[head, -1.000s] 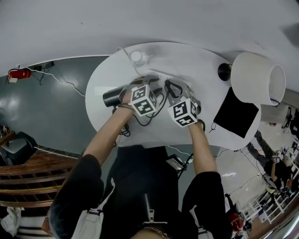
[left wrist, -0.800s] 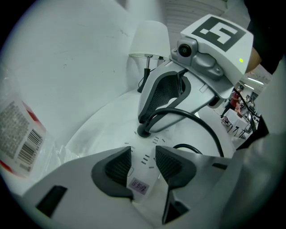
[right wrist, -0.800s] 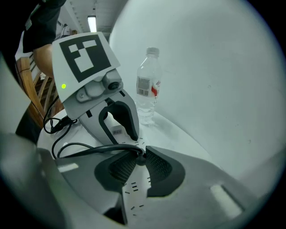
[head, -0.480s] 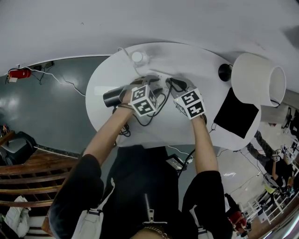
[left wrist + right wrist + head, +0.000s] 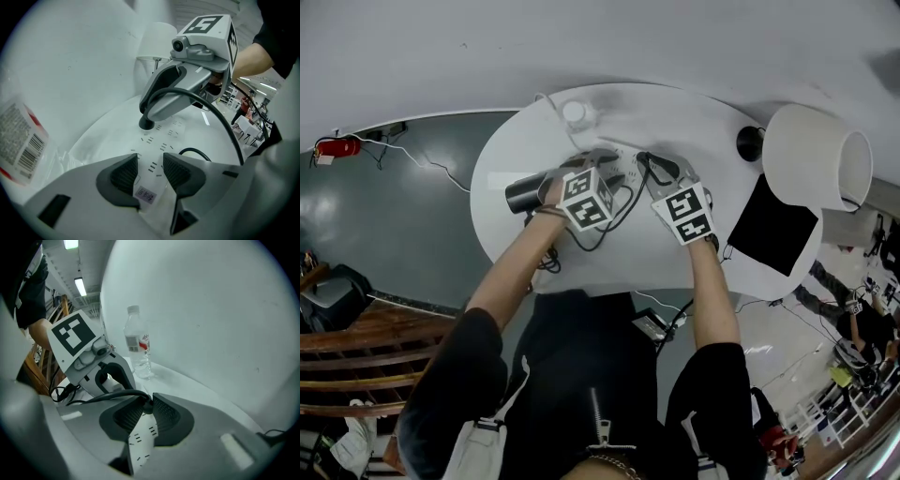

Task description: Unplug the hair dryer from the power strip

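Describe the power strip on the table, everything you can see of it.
The power strip is a long white plastic bar lying flat on the white table. Rows of dark socket slots run along its top, and a small printed label sits near one end. The left gripper's jaws clamp that end by its sides. A black plug stands in a socket farther along, held in the right gripper's jaws.

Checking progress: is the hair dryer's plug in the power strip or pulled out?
In, it seems: the black plug sits flush on the power strip, no gap showing, with the right gripper shut on it.
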Demonstrator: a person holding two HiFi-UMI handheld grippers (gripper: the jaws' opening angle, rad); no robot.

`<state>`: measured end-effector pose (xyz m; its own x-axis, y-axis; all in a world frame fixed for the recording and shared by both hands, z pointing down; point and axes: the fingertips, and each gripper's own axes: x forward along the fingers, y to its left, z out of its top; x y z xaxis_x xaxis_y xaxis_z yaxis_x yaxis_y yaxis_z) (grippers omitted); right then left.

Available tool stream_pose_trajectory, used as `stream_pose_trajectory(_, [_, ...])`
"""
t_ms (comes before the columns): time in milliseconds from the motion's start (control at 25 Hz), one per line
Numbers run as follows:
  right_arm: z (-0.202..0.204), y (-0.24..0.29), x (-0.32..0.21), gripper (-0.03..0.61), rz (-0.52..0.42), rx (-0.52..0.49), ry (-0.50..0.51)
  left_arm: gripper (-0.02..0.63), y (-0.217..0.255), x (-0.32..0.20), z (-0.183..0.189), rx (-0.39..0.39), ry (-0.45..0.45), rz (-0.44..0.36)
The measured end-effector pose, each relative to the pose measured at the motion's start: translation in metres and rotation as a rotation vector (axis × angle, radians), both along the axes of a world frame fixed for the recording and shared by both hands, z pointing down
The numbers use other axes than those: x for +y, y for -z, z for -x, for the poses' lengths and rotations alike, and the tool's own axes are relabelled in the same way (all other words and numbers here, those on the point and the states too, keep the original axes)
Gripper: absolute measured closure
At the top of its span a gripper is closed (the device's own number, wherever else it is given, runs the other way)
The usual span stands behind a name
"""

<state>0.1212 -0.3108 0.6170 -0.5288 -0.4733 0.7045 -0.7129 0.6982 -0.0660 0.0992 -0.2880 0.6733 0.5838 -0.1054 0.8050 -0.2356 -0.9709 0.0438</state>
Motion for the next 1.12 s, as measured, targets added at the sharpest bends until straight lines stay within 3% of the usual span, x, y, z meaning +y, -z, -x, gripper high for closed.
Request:
stream_pose_trajectory(520, [0.002,-0.014,0.018,0.514,0.037,0.006,-0.017,0.437,-0.001,0.0,-0.001,-0.004,-0.005,-0.014])
stream_pose_trajectory(720, [0.004,-0.012,0.023,0.514,0.034,0.011,-0.016,0.437,0.005,0.002,0.001,-0.019,-0.042,-0.091])
stream_pose_trajectory(1000, [0.003,0.001,0.033,0.512,0.016,-0.001,-0.026,0.44,0.035,0.006,-0.001,0.06,0.031,-0.161])
stream_pose_trajectory(1120, [0.003,0.007,0.043,0.511,0.016,-0.01,-0.035,0.474,0.048,0.014,0.006,0.084,0.072,-0.182])
